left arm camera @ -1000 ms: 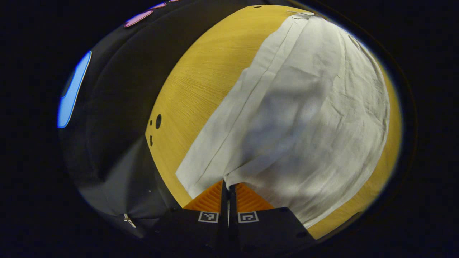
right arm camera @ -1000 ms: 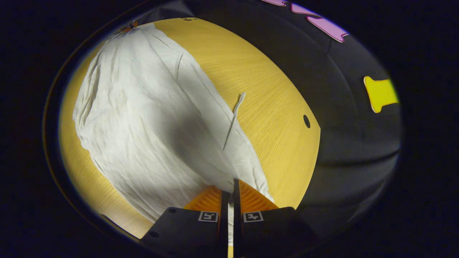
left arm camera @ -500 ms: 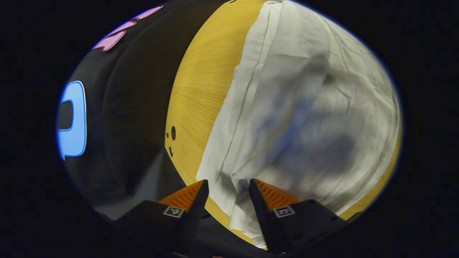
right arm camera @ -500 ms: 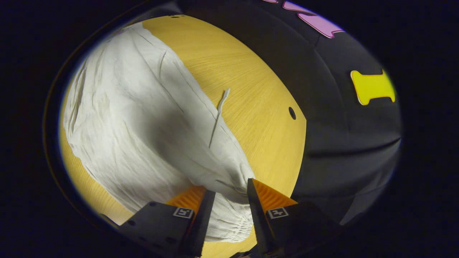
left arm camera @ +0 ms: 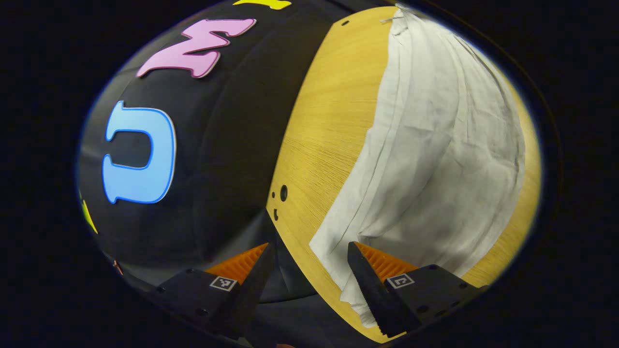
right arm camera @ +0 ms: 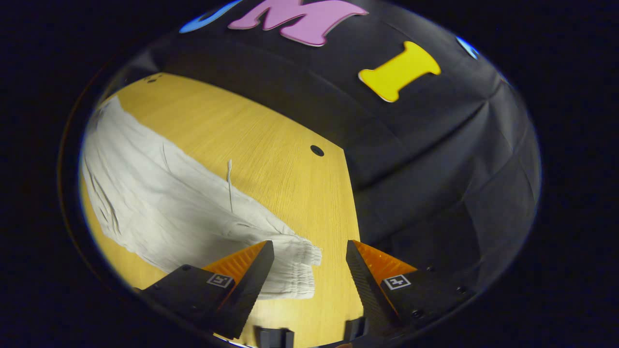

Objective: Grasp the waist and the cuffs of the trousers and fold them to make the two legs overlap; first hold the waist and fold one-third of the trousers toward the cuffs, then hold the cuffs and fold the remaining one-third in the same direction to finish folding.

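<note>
Lower centre of both views, we see our grippers spread wide with nothing between the fingers: left gripper (left arm camera: 309,256), right gripper (right arm camera: 309,253). White trousers (left arm camera: 435,159) lie flat on the table (left arm camera: 324,125), filling the right half of the left gripper view and running from upper left to lower centre in the right gripper view. Gathered waist (right arm camera: 297,270) sits just beside the right gripper, a drawstring (right arm camera: 229,186) trailing onto bare wood. Only one long panel shows, so we judge the legs already overlap. We see no thirds fold; cuffs are too far off to judge.
</note>
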Available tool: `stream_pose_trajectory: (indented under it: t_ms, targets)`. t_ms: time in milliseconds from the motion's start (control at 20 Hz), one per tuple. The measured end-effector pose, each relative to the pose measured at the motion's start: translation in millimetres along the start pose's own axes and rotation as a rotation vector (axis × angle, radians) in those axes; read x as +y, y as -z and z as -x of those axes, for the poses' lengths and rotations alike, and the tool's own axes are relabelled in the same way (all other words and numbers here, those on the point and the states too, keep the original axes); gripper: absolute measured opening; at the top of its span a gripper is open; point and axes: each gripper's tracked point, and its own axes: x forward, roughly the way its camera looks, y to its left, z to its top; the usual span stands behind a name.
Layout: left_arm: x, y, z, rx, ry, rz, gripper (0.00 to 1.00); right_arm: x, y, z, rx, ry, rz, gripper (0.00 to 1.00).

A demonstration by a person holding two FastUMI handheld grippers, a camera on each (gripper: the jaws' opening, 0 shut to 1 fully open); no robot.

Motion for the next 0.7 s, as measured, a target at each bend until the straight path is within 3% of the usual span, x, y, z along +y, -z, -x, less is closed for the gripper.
stream_pose_trajectory:
  t_ms: [200, 350, 700]
  targets:
    - [12.9, 5.5, 41.4, -0.031, -0.042, 0.211, 0.96, -5.6, -0.1, 35.6, -0.042, -0.011, -0.243, 0.96]
    - [14.1, 11.0, 64.8, -0.028, -0.051, 0.449, 0.96, 10.4, 17.2, 51.7, 0.002, -0.049, -0.418, 0.97]
    - [-0.1, -22.4, 102.8, -0.119, 0.072, 1.028, 0.96, 29.3, 65.9, 38.0, 0.158, -0.068, -0.778, 0.97]
